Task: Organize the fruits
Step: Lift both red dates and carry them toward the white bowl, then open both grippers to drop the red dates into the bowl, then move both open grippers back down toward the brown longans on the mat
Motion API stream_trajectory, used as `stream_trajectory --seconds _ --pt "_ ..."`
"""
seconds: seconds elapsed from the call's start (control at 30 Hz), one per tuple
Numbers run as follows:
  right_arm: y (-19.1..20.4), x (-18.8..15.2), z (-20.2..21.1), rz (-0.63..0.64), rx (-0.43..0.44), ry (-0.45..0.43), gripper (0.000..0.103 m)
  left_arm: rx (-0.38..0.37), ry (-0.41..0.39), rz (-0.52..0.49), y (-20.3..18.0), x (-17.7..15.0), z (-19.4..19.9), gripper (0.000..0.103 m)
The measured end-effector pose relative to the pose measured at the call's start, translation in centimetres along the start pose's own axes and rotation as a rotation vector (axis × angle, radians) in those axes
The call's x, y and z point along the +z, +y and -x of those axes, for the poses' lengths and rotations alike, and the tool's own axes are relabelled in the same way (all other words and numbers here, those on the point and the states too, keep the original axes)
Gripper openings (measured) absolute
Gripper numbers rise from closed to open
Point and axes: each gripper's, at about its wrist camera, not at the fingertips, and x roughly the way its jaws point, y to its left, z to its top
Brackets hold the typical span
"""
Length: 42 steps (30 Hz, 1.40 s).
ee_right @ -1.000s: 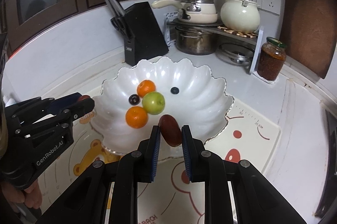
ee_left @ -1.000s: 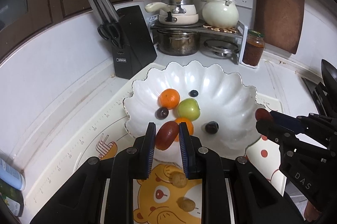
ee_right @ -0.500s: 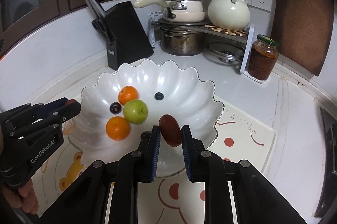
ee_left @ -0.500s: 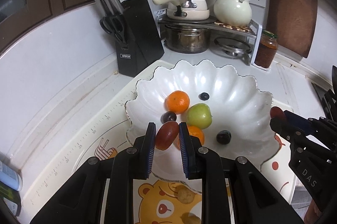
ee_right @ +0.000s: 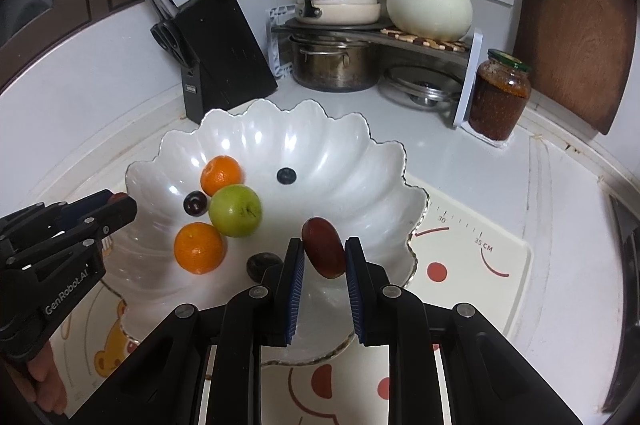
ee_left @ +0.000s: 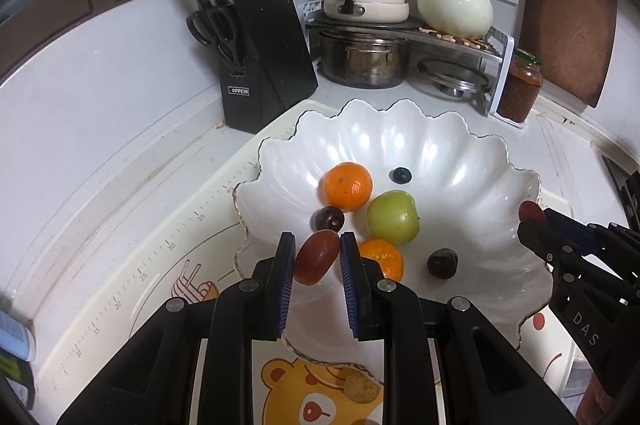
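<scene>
A white scalloped bowl (ee_left: 460,153) (ee_right: 320,141) holds two oranges (ee_left: 347,186) (ee_right: 198,247), a green apple (ee_left: 393,217) (ee_right: 235,210), dark plums (ee_left: 442,263) and a small blueberry (ee_left: 401,175). My left gripper (ee_left: 316,259) is shut on a red oblong fruit (ee_left: 317,256) above the bowl's near rim. My right gripper (ee_right: 323,251) is shut on another red oblong fruit (ee_right: 323,247) over the bowl's right side. Each gripper shows in the other's view, the right one (ee_left: 532,221) and the left one (ee_right: 120,203).
A black knife block (ee_left: 264,53) stands behind the bowl at left. A rack with pots (ee_left: 368,37) and a cream kettle (ee_left: 454,3) is at the back. A jar (ee_right: 498,95) and a cutting board (ee_right: 572,21) are at right. Small brown fruits (ee_left: 362,387) lie on the bear mat.
Both grippers have moved forward over the bowl, each still holding its red fruit. The bowl looks larger and closer in both views.
</scene>
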Motion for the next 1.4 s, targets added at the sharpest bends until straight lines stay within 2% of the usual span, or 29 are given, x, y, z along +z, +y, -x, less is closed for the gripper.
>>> stream_trajectory --seconds 0.03,0.1,0.13,0.27,0.33,0.4,0.5,0.6,0.8,1.4 --pt "0.0 0.0 0.0 0.002 0.0 0.001 0.022 -0.003 0.003 0.0 0.0 0.0 -0.1 0.026" --pt "0.0 0.0 0.1 0.003 -0.007 -0.003 0.024 0.002 0.0 0.001 0.0 -0.1 0.0 0.04" --pt "0.0 0.0 0.1 0.004 -0.009 -0.004 0.024 0.007 -0.003 0.0 0.0 -0.1 0.0 0.041" --pt "-0.1 0.0 0.4 -0.002 -0.028 -0.016 0.043 0.021 -0.006 0.008 0.1 -0.2 0.3 0.055" --pt "-0.1 0.1 0.8 -0.001 -0.038 -0.034 0.05 0.027 -0.011 0.003 0.1 -0.3 0.5 0.057" --pt "-0.1 0.1 1.1 -0.001 -0.046 -0.049 0.06 0.033 -0.017 0.007 0.2 -0.3 0.9 0.067" --pt "-0.1 0.2 1.7 -0.007 -0.059 -0.069 0.072 0.039 -0.024 0.016 0.4 -0.3 1.3 0.074" --pt "-0.2 0.3 2.2 -0.015 -0.07 -0.084 0.079 0.045 -0.034 0.018 0.5 -0.2 1.8 0.082" --pt "-0.3 0.1 2.9 -0.023 -0.072 -0.09 0.079 0.05 -0.047 0.015 0.5 -0.4 2.7 0.086" --pt "0.5 -1.5 5.3 -0.024 -0.055 -0.104 0.079 0.04 -0.053 0.007 0.5 -2.2 5.3 0.088"
